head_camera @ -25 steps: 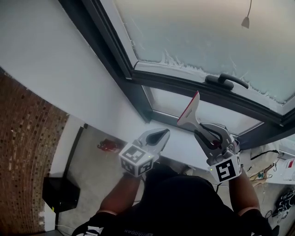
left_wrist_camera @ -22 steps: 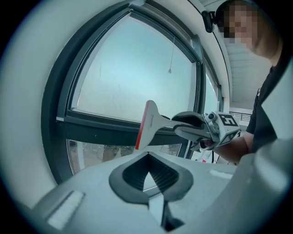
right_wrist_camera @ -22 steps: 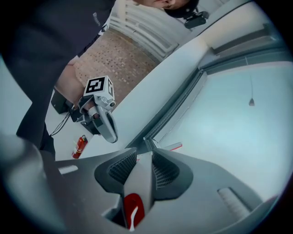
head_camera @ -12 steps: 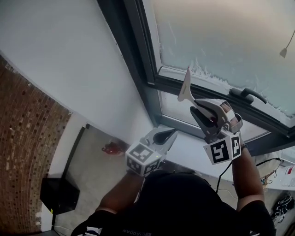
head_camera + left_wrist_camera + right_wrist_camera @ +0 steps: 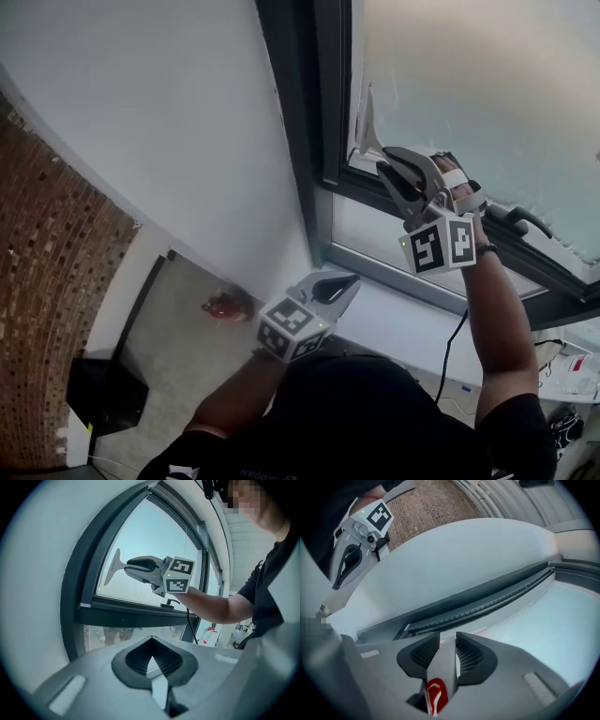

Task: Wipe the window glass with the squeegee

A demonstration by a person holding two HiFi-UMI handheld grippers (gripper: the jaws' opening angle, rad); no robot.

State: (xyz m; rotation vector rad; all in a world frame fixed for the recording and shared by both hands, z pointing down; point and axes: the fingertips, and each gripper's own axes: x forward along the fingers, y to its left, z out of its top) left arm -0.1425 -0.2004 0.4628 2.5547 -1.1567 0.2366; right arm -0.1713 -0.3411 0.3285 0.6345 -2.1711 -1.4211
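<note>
My right gripper is shut on the white handle of the squeegee. Its blade stands upright against the frosted window glass, at the pane's lower left corner beside the dark frame. In the left gripper view the squeegee and the right gripper show in front of the glass. In the right gripper view the squeegee handle sits between the pads, with the glass beyond. My left gripper hangs lower, near the sill, shut and empty.
A black window handle sits on the frame right of my right gripper. Below lie a lower pane and a white sill. A brick wall stands at the left. On the floor are a black box and a red object.
My right gripper has lifted the squeegee up and to the left, from below the window handle to the upper pane's lower left corner. The left gripper has barely moved.
</note>
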